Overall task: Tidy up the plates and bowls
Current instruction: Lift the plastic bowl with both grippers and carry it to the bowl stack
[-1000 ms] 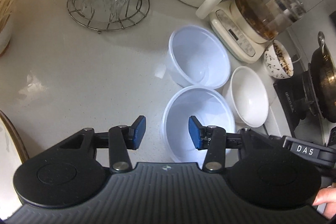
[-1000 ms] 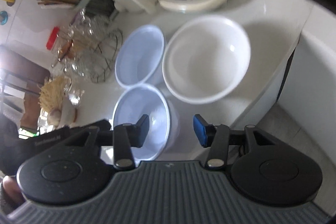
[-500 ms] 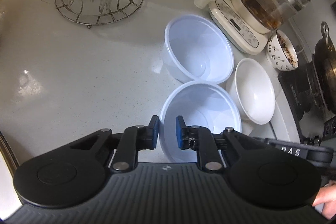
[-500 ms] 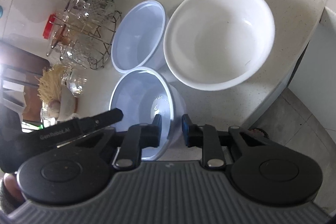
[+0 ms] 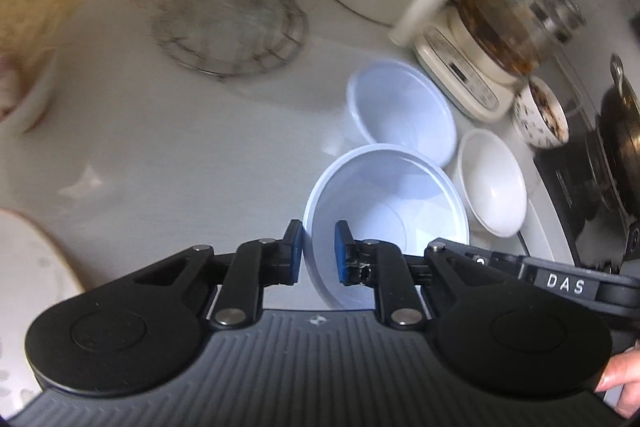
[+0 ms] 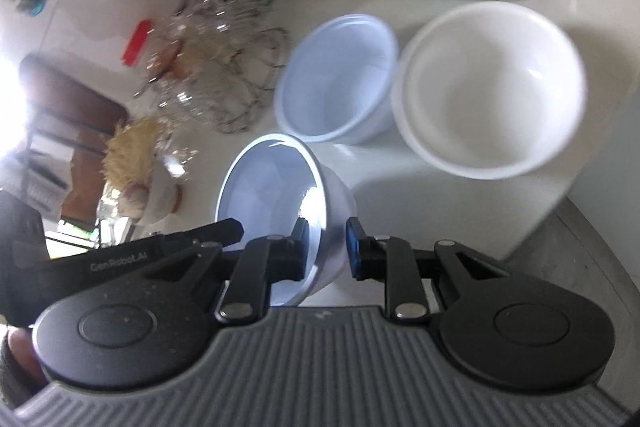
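Observation:
A pale blue plastic bowl [image 5: 384, 211] is held off the counter and tilted. My left gripper [image 5: 318, 253] is shut on its left rim. My right gripper [image 6: 328, 247] is shut on the opposite rim of the same bowl [image 6: 272, 195]. A second pale blue bowl [image 5: 404, 115] stands on the white counter behind it, also in the right wrist view [image 6: 336, 83]. A white ceramic bowl [image 5: 492, 183] stands beside it, large in the right wrist view [image 6: 488, 91].
A wire rack with glasses [image 5: 232, 11] stands at the back left. A kettle on its cream base [image 5: 504, 27] and a patterned bowl [image 5: 540, 119] stand at the back right, a dark pot [image 5: 620, 143] further right. The counter edge [image 6: 552, 211] runs right.
Both grippers closed on the near blue bowl's rim, then lifted and tilted it off the counter. The views are now blurred from motion.

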Demonstrator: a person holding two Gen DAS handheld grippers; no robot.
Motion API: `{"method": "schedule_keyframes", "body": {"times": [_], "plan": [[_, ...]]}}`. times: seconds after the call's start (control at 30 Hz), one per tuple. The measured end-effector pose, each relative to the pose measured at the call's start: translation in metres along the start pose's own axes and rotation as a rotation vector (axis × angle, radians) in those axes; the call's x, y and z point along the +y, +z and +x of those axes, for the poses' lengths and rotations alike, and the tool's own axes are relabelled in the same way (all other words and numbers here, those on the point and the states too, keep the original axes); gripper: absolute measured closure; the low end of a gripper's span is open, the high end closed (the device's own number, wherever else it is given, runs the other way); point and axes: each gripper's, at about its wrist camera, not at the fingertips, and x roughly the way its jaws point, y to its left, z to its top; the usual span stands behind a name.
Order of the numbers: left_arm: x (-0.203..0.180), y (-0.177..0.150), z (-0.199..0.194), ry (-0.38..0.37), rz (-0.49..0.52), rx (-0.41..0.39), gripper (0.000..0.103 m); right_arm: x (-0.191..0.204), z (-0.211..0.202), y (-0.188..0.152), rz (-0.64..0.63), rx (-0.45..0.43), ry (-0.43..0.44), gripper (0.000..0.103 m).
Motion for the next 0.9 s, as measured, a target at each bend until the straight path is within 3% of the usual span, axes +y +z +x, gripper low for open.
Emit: {"method": "schedule_keyframes", "body": {"times": [0.4,0.9], "plan": [[0.053,-0.022,-0.039,0.044,-0.145,-0.03,0.083,0.051,0.025,-0.008,-0.136,0.054,0.056,0.08],[0.062,-0.036,-0.03,0.096,-0.186,-0.079,0.083,0.05,0.058,-0.01,-0.19,0.144,0.041,0.08]]}}
